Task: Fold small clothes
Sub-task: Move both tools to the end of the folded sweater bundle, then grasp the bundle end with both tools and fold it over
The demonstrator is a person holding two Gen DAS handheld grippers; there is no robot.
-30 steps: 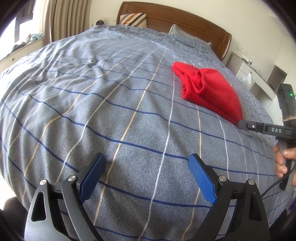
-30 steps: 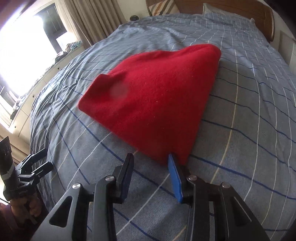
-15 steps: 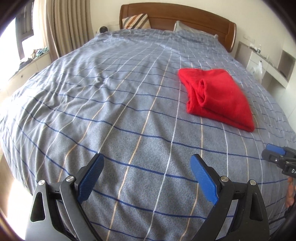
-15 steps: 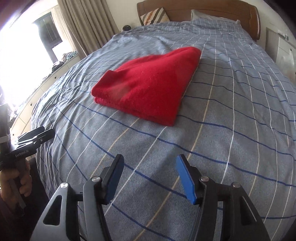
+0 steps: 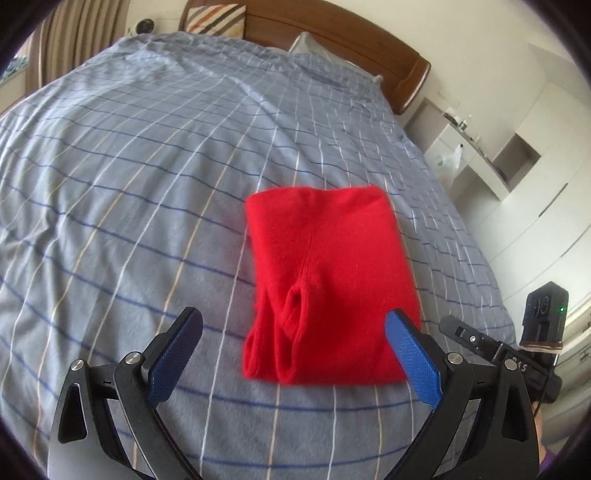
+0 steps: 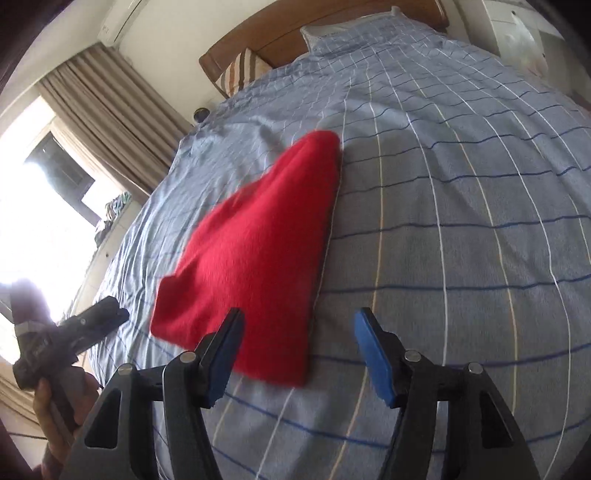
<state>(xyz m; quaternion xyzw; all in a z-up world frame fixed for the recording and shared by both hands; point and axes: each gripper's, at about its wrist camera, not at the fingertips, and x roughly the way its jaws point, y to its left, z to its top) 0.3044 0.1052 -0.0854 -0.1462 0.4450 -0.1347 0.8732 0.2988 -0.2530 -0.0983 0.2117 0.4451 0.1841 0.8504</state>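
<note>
A red folded garment (image 5: 328, 280) lies flat on the grey-blue checked bedspread (image 5: 129, 184). In the left wrist view my left gripper (image 5: 293, 354) is open and empty, its blue pads straddling the garment's near edge just above it. In the right wrist view the garment (image 6: 258, 254) lies ahead and left. My right gripper (image 6: 299, 354) is open and empty over the garment's near corner. The right gripper also shows at the right edge of the left wrist view (image 5: 480, 339), and the left gripper at the left edge of the right wrist view (image 6: 85, 325).
A wooden headboard (image 5: 351, 40) with a striped pillow (image 5: 214, 18) stands at the far end. White shelving (image 5: 480, 162) is on the right of the bed. Curtains (image 6: 110, 110) and a bright window (image 6: 37, 206) are on the left.
Both grippers have moved back in toward the red garment from the bed's near edge. The left gripper has swung right so the garment now lies between its open pads. The garment has not moved.
</note>
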